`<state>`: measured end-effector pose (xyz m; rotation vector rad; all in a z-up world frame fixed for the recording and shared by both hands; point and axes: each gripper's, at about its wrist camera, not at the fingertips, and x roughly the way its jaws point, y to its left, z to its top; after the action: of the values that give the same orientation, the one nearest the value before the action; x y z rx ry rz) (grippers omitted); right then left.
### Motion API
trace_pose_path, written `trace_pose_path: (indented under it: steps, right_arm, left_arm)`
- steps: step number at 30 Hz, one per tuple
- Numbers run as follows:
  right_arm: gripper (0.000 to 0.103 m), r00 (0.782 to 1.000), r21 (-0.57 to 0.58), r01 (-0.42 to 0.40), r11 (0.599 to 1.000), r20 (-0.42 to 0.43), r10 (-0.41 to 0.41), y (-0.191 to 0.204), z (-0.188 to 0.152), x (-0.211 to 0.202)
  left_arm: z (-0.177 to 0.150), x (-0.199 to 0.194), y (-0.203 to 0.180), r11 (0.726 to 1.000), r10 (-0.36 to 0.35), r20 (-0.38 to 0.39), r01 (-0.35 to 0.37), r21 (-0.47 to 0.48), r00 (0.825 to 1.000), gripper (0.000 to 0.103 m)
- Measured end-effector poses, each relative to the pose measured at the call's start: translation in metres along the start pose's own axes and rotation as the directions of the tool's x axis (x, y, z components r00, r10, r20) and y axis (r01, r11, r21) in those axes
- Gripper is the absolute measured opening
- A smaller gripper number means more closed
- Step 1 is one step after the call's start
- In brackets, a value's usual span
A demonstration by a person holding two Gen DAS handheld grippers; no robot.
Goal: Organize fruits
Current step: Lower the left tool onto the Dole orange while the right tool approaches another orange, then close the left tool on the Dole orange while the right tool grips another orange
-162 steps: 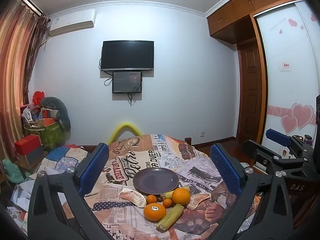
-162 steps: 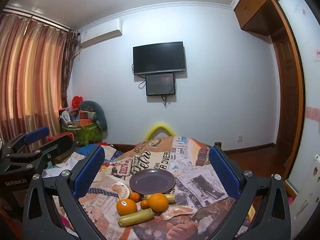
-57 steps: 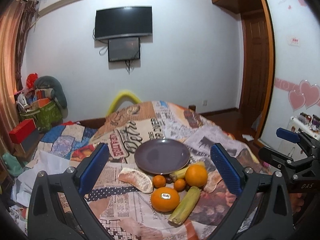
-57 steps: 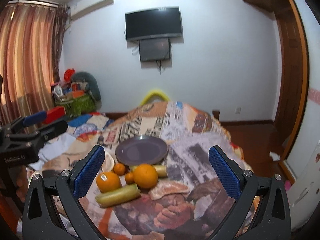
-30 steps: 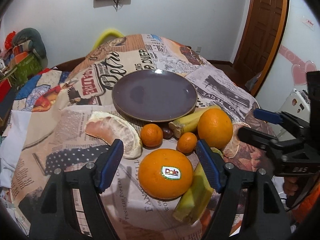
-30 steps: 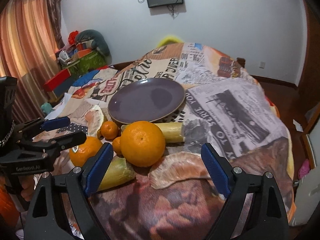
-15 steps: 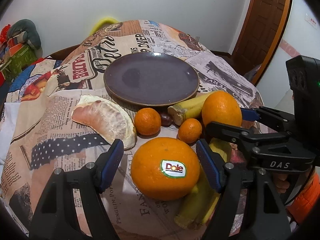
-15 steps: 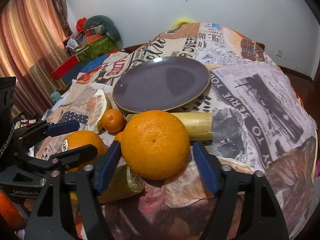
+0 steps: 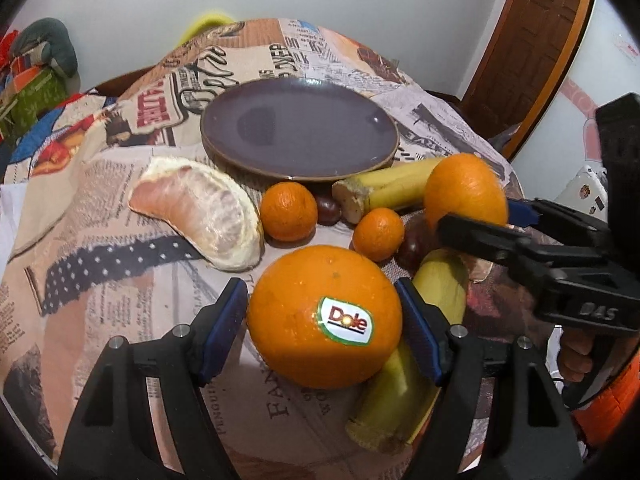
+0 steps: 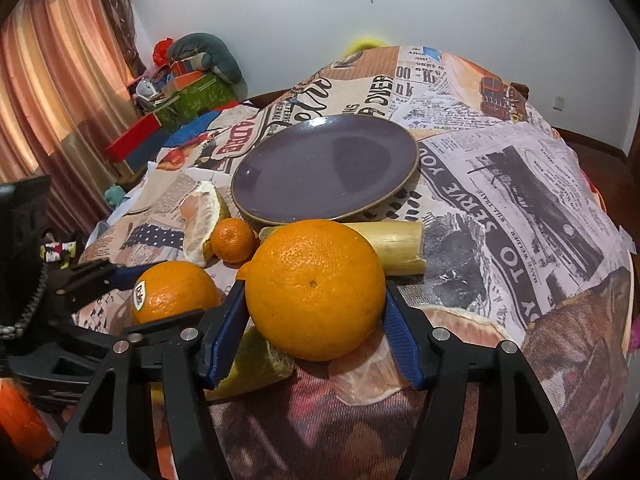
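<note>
Blue pads of the left gripper [image 9: 324, 320] are pressed against both sides of the Dole-stickered orange [image 9: 325, 316], which sits on the newsprint cloth [image 9: 100, 208] beside a banana [image 9: 416, 368]. The plain orange [image 10: 316, 290] is likewise clamped by the right gripper [image 10: 314, 330], just in front of the purple plate [image 10: 326, 168].

the plate [image 9: 384, 128] looks glazed and glossy. the printed tablecloth [image 10: 520, 184] is matt woven cloth. the stickered orange [image 9: 304, 316] has dimpled, slightly shiny peel, its label [image 9: 346, 321] smooth. the pomelo segment [image 9: 200, 212] looks fibrous.
</note>
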<state>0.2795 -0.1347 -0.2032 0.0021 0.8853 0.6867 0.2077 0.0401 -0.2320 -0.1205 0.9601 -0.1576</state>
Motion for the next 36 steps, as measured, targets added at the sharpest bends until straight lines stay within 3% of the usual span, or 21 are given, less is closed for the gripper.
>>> trace_pose_path:
  steps: [9,15,25,36]
  right_arm:
    - [0.061,1.000,0.004,0.021,1.000,0.022,-0.021,0.003,0.003,-0.016]
    - [0.061,0.998,-0.003,0.026,1.000,0.061,-0.026,0.008,0.010,-0.030]
    - [0.061,0.988,-0.003,0.032,0.999,0.154,-0.031,0.014,0.033,-0.052]
    - [0.061,0.967,-0.037,0.064,0.997,0.250,-0.053,0.016,0.069,-0.057]
  left_arm:
    - [0.003,-0.010,-0.002,0.999,0.032,0.007,-0.032,0.001,0.999,0.069]
    - [0.014,-0.039,0.000,0.999,0.046,0.087,-0.044,-0.018,0.995,0.069]
    - [0.050,-0.087,0.002,0.996,0.088,0.263,-0.085,-0.022,0.961,0.069]
    - [0.093,-0.096,0.014,0.994,0.109,0.349,-0.106,-0.030,0.931,0.069]
